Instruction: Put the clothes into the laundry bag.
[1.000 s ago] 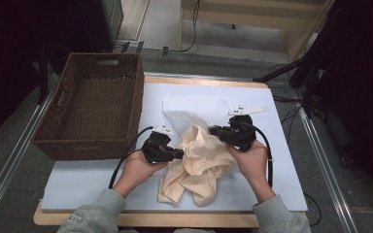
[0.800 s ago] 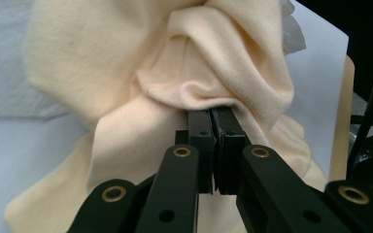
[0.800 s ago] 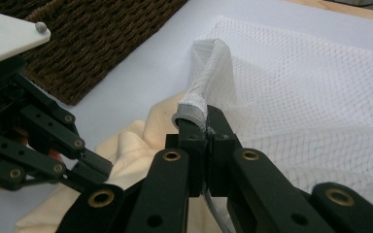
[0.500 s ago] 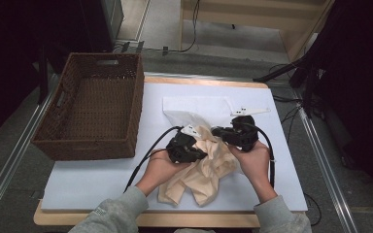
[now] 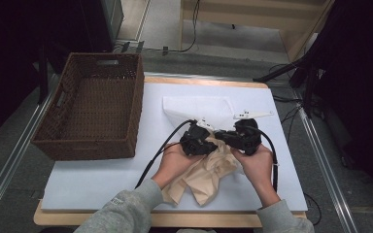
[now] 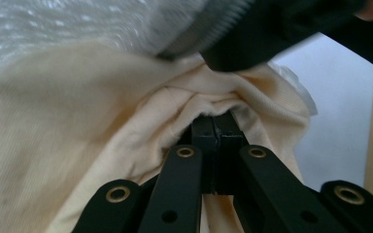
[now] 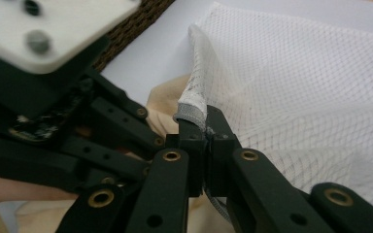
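Cream ribbed cloth (image 6: 102,131) and white mesh bag (image 7: 311,97) both pinched.

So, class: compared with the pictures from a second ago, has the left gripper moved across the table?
Yes. The left gripper has moved right, away from the wicker basket, to meet the right gripper over the cream cloth.

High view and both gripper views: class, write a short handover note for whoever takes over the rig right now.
Left gripper: shut on the cream knitted garment.
Right gripper: shut on the grey-bound edge of the white mesh laundry bag, holding it up.
Both meet mid-table on the white mat; the brown wicker basket stands left.
Done: both things gripped.
Left: probably feeding the garment into the bag; most lies outside.
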`<act>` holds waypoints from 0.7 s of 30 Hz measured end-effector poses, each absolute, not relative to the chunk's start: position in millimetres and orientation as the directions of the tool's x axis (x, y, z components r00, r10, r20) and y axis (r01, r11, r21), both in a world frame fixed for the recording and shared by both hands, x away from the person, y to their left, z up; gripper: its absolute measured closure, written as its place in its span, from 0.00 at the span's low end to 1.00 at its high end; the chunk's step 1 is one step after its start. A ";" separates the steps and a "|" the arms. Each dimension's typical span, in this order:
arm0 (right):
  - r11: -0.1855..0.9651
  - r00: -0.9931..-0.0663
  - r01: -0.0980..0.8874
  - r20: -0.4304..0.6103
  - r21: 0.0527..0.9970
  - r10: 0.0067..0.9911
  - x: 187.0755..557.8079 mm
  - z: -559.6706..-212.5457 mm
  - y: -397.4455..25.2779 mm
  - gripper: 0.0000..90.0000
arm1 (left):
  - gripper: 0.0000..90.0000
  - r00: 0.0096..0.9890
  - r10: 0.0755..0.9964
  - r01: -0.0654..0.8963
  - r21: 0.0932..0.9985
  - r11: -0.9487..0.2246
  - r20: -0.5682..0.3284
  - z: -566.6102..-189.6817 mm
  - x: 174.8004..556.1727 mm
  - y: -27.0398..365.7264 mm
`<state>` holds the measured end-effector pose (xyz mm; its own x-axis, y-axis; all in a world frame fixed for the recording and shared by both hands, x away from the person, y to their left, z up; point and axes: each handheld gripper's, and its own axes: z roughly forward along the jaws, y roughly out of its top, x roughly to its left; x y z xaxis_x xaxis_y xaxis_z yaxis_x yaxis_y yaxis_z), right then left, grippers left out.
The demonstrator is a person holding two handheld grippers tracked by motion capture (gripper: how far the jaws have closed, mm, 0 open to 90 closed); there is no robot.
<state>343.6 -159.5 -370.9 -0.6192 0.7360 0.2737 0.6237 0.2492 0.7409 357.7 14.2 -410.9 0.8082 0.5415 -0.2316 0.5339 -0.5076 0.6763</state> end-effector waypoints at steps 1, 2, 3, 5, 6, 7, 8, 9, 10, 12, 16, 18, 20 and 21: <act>0.243 -0.616 0.629 0.284 0.738 0.735 343.0 -370.6 -160.2 0.99 | 1.00 0.810 0.540 0.531 0.677 -0.509 -0.229 -411.1 358.7 12.9; 0.243 -0.616 0.629 0.284 0.738 0.735 343.0 -370.6 -160.2 0.99 | 1.00 0.810 0.540 0.531 0.677 -0.509 -0.229 -411.1 358.7 12.9; 0.235 -0.614 0.637 0.299 0.734 0.730 340.8 -369.9 -161.1 0.99 | 1.00 0.810 0.544 0.529 0.676 -0.513 -0.220 -410.7 360.9 11.7; 0.244 -0.621 0.635 0.297 0.733 0.726 338.8 -369.6 -161.8 0.99 | 1.00 0.802 0.557 0.536 0.674 -0.509 -0.216 -410.1 364.2 12.0; 0.246 -0.621 0.636 0.297 0.731 0.725 337.1 -369.2 -162.3 0.99 | 1.00 0.798 0.561 0.541 0.671 -0.507 -0.220 -409.9 365.3 12.2; 0.244 -0.619 0.638 0.298 0.730 0.726 336.0 -368.8 -162.5 0.99 | 1.00 0.799 0.561 0.539 0.671 -0.509 -0.216 -409.4 367.3 13.4; 0.244 -0.619 0.638 0.298 0.730 0.727 334.5 -368.2 -162.7 0.99 | 1.00 0.798 0.564 0.538 0.670 -0.511 -0.211 -408.7 369.1 14.9; 0.245 -0.621 0.636 0.298 0.732 0.725 333.0 -367.5 -163.0 0.99 | 1.00 0.791 0.576 0.545 0.668 -0.507 -0.208 -407.7 370.8 16.4; 0.245 -0.621 0.636 0.298 0.732 0.725 333.0 -367.5 -163.0 0.99 | 1.00 0.791 0.576 0.545 0.668 -0.507 -0.208 -407.7 370.8 16.4; 0.234 -0.626 0.638 0.318 0.733 0.712 329.1 -364.3 -164.3 0.99 | 1.00 0.782 0.583 0.556 0.667 -0.496 -0.219 -406.7 375.9 21.4; 0.235 -0.623 0.637 0.311 0.734 0.718 327.4 -364.1 -165.0 0.99 | 1.00 0.788 0.575 0.552 0.665 -0.503 -0.220 -406.8 376.6 22.3; 0.244 -0.620 0.619 0.273 0.746 0.736 328.5 -365.6 -166.9 0.99 | 1.00 0.805 0.541 0.548 0.656 -0.519 -0.244 -408.9 375.0 24.1; 0.248 -0.614 0.621 0.264 0.743 0.744 330.2 -368.0 -168.7 0.99 | 1.00 0.813 0.529 0.540 0.658 -0.525 -0.244 -405.9 371.4 28.2; 0.248 -0.610 0.624 0.263 0.741 0.748 331.1 -369.5 -169.5 0.99 | 1.00 0.815 0.523 0.538 0.661 -0.523 -0.250 -403.0 369.4 31.3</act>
<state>331.1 -169.5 -369.5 -0.6098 0.7476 0.2633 0.6240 0.2480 0.7411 369.4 31.3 -403.0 0.8152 0.5226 -0.2497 0.5379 -0.5231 0.6611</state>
